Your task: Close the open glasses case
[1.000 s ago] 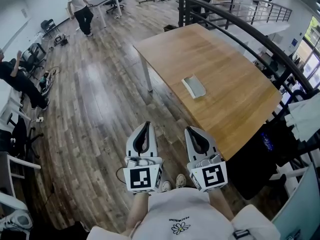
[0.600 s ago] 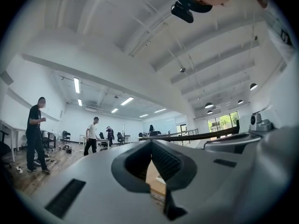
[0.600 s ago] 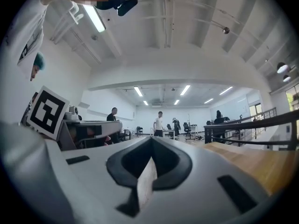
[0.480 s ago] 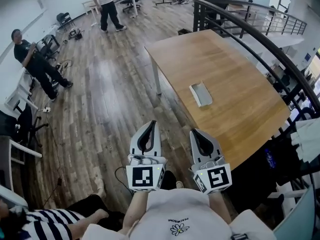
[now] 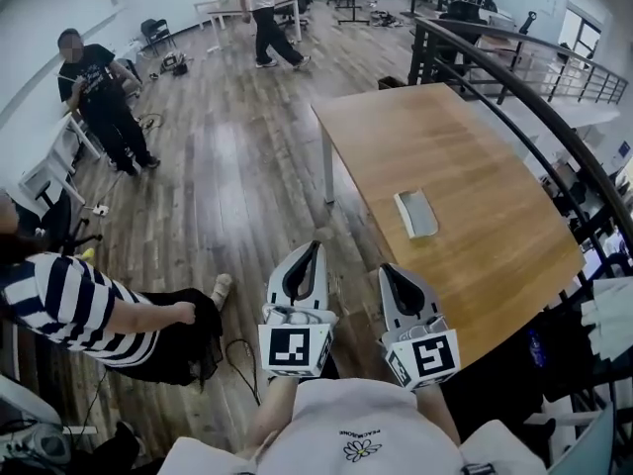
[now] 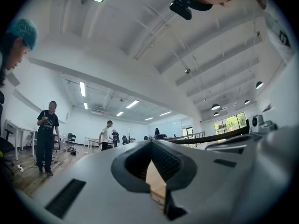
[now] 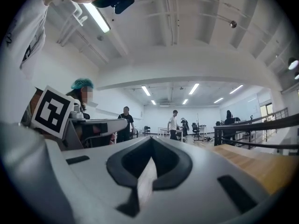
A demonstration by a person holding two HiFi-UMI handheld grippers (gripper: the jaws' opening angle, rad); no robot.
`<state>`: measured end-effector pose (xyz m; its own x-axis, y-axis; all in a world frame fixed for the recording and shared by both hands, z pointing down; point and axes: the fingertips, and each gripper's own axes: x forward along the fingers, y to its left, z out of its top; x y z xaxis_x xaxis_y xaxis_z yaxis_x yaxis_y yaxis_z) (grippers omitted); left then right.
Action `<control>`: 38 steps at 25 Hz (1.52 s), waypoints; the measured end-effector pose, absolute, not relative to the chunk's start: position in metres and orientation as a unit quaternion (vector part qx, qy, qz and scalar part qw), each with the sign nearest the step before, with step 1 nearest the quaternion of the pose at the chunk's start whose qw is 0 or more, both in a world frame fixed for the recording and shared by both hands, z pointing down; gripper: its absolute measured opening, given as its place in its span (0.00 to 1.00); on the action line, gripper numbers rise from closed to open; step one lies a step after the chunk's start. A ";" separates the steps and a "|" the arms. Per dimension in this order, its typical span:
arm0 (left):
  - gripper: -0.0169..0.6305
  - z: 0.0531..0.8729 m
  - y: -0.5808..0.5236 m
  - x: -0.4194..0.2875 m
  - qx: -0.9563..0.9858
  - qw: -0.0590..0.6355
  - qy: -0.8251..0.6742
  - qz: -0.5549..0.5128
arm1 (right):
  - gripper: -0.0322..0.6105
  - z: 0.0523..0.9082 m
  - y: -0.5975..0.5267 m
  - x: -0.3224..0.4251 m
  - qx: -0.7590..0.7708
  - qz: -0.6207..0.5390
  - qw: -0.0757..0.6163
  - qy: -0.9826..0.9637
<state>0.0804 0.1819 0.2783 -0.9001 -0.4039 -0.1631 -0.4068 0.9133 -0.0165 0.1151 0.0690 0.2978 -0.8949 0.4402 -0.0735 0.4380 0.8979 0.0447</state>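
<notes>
Meanwhile, I stand short of the wooden table, where the open glasses case lies toward the near edge, well apart from my tongs. The left tongs and right tongs are each pressed together, pinching nothing. The approach is the step in hand; next, I judge, I must reach the lid and fold it down.

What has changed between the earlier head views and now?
The person carrying the grippers walked toward the wooden table: the grey glasses case now lies closer to the left gripper and right gripper. A person in a striped top entered at left. Nothing was grasped; both stay shut, case untouched.
</notes>
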 end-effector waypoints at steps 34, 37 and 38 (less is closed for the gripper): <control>0.05 0.293 0.191 -0.324 -0.313 0.051 0.948 0.038 | 0.06 0.303 0.075 -0.265 0.116 0.000 0.007 0.993; 0.05 0.299 0.184 -0.331 -0.310 0.053 0.948 0.039 | 0.06 0.308 0.071 -0.274 0.127 0.000 0.010 0.992; 0.05 0.300 0.179 -0.331 -0.310 0.055 0.948 0.040 | 0.06 0.310 0.068 -0.276 0.130 0.001 0.011 0.991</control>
